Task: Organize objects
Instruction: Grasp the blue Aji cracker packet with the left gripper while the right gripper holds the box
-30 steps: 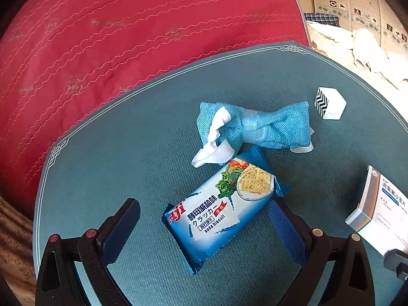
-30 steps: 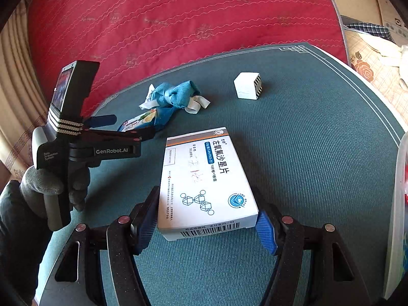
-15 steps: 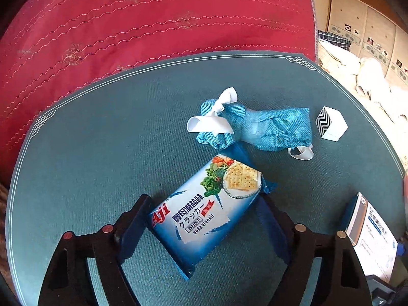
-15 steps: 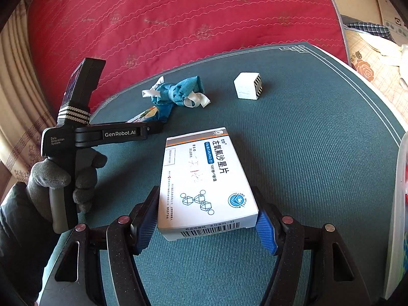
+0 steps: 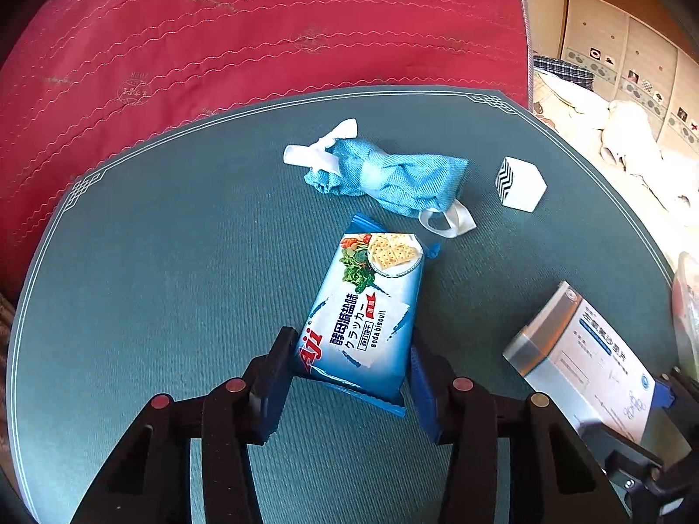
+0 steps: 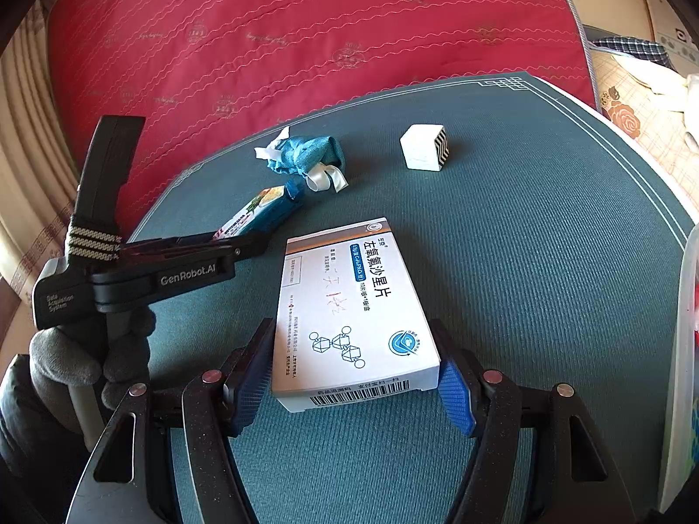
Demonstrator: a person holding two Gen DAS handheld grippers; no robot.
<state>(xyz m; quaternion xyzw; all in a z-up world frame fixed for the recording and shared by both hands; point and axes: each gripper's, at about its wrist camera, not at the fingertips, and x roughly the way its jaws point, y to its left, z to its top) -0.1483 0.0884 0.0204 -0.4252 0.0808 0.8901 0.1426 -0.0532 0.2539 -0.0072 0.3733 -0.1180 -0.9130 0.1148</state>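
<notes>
A red bedspread [image 5: 262, 43] is lying beyond the teal tabletop [image 5: 174, 240], which is carrying everything else. Taking the cracker pack [image 5: 371, 305] as the landmark: it is lying near the middle of the tabletop, its near end sitting between the jaws of the left tool [image 5: 354, 375], which have just been closing and are now pressing both its sides. The pill box [image 6: 354, 305] is lying just to the right of the pack, apart from it, and the right tool [image 6: 354, 375] is clamping the box's near end, its pads touching both long sides. A gloved hand [image 6: 83, 358] is gripping the left tool's handle, seen from the right wrist view on the near left of the pack. The blue cloth bundle [image 5: 393, 179] with white ribbons is lying just beyond the pack's far end, close to it. The small white cube [image 5: 520, 183] with a zigzag face is sitting beyond and to the right of the pack, clear of the bundle.
</notes>
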